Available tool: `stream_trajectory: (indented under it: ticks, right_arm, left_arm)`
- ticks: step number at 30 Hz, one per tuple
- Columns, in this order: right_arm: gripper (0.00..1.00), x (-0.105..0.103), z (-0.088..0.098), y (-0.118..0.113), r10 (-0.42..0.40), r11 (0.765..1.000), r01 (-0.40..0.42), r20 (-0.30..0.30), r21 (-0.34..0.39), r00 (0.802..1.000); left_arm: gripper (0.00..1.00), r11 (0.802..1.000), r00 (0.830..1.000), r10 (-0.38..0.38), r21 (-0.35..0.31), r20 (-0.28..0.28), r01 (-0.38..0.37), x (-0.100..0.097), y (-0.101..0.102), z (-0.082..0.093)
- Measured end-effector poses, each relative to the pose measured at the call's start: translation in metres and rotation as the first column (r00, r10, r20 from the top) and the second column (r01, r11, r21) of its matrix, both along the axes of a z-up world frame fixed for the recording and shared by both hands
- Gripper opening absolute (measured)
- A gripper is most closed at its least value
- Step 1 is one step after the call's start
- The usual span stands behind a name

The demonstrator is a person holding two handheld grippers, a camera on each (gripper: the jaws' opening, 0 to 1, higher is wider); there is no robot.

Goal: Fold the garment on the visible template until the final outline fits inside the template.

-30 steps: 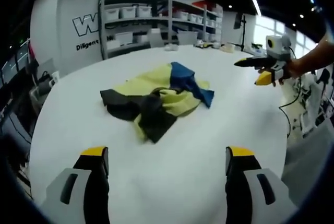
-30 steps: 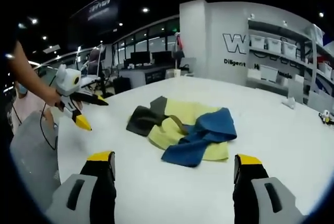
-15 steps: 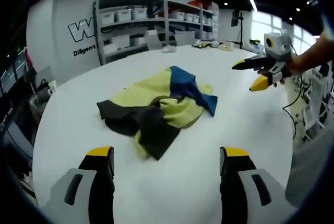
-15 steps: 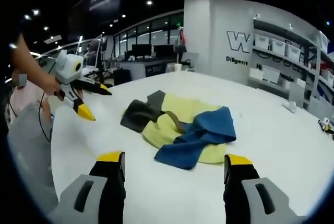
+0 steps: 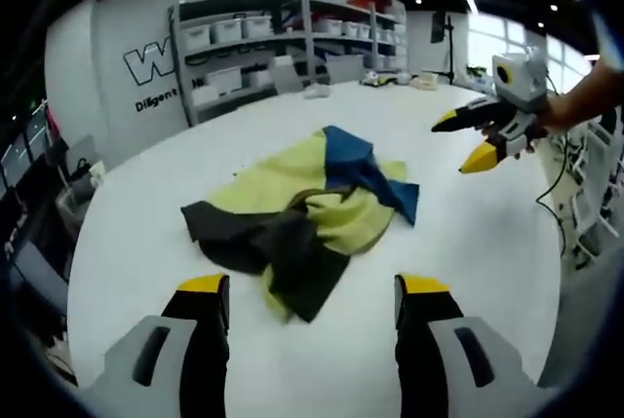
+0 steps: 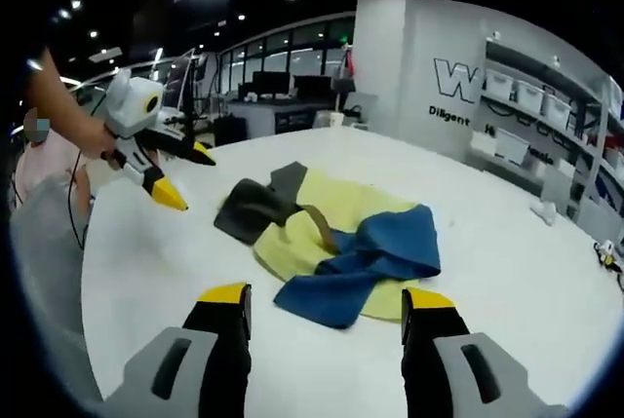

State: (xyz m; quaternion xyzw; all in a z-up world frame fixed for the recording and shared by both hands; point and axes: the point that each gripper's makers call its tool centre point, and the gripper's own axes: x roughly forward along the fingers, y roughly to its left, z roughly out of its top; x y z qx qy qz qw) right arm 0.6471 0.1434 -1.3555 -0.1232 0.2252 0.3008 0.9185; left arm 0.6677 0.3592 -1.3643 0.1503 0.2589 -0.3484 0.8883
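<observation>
White table takes up most of the left gripper view, its far edge toward grey shelving stacked with bins. Garment, crumpled in a heap of yellow, blue and dark grey, lies near the table's middle, well in from every edge; no template outline can be made out under it. In the right gripper view the same garment has its blue part nearest the camera, dark part toward the far left.

Left gripper: jaws apart, nothing between them, just short of the garment's near edge. Right gripper: jaws likewise apart and empty (yellow tips), close to the blue fold. Both hover above the tabletop.
</observation>
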Motion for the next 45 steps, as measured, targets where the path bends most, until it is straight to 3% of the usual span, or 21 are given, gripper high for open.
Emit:
stream_trajectory:
  ticks: [27, 33, 45]
  right_arm:
    - [0.30, 0.053, -0.015, -0.005, 0.029, 0.992, -0.025, 0.032, -0.122, 0.999]
    - [0.29, 0.065, -0.022, -0.002, 0.047, 0.989, -0.042, 0.032, -0.139, 0.998]
    - [0.26, 0.090, -0.031, 0.008, 0.089, 0.981, -0.082, 0.033, -0.174, 0.996]
  left_arm:
    - [0.38, 0.996, 0.997, -0.054, 0.080, 0.047, 0.050, 0.053, -0.019, -0.010]
    - [0.35, 0.994, 0.996, -0.058, 0.096, 0.061, 0.052, 0.070, -0.020, -0.011]
    - [0.25, 0.978, 0.991, -0.107, 0.190, 0.084, 0.089, 0.095, -0.024, -0.023]
